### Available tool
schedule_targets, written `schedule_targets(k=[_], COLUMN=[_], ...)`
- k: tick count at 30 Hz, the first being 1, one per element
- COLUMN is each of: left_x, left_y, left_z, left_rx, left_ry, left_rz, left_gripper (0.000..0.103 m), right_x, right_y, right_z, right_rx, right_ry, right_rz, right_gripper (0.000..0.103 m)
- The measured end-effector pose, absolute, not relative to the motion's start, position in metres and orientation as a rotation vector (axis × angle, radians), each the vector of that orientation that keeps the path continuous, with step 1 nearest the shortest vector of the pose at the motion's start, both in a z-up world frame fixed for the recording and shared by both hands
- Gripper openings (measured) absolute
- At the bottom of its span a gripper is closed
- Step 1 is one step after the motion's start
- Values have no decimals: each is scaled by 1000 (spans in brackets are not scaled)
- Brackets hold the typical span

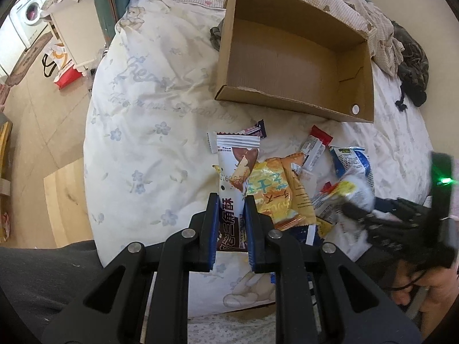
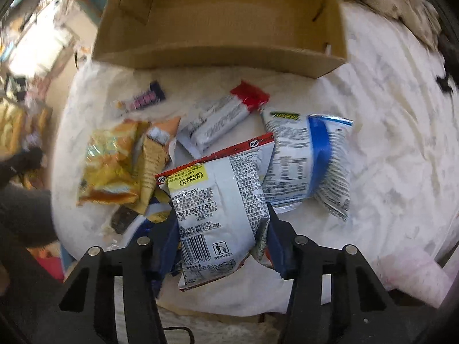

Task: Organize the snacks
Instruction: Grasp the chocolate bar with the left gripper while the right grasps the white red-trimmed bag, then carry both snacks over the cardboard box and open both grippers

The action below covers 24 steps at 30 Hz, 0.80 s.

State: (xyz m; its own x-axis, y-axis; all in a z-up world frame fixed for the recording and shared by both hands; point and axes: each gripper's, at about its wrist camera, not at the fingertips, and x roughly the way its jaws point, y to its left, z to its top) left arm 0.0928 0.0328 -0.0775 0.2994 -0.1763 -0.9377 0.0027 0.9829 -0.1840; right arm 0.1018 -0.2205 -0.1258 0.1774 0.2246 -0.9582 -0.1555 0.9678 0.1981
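1. My left gripper (image 1: 231,200) is pinching a tall white and brown snack bar wrapper (image 1: 235,172). The blue pads press on both sides of it near its bottom end. The wrapper stands up past my fingertips.

2. My right gripper (image 2: 222,220) is pinching a puffy white snack bag with a red edge and a yellow label (image 2: 218,200). The bag sits between the two fingers, with its barcode end toward me.

3. Just past my left fingertips, a bit to the right, lies a crinkly yellow and orange snack packet (image 1: 279,197). It rests on the white bed cover with blue flowers (image 1: 149,132).

4. Just past my right fingertips, on the right, lies a white and blue snack bag (image 2: 309,166). It touches the bag I hold. Straight ahead lies a long white packet with a red end (image 2: 226,117). Farther to the left lies a small purple candy bar (image 2: 143,99).

5. Farthest from both sets of fingers is the open brown cardboard box (image 1: 370,68). I see no snacks inside it.

6. I think I am at the picking-up step, with one snack in each gripper. The other snacks are not yet sorted.

7. Next, I think both grippers need to reach forward over the near wall of the box. Then the fingers need to let go so the snacks drop inside.
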Motion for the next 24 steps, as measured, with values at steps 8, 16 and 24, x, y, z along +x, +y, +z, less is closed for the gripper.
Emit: schedule_targets(k=[8, 16, 24], left_x=[95, 115, 154], left_y=[34, 27, 9], left_z=[-54, -21, -7], left_rx=[-152, -134, -80], left_ry=[1195, 1116, 1075], left_rz=[-103, -112, -123], left_gripper=[14, 14, 14], right_x=[93, 114, 146], right_y=[-259, -291, -294], right_z=[-66, -38, -20], right_rx=[304, 432, 454], right_ry=[1114, 952, 891], right_rz=[308, 270, 266], right_gripper=[51, 51, 51])
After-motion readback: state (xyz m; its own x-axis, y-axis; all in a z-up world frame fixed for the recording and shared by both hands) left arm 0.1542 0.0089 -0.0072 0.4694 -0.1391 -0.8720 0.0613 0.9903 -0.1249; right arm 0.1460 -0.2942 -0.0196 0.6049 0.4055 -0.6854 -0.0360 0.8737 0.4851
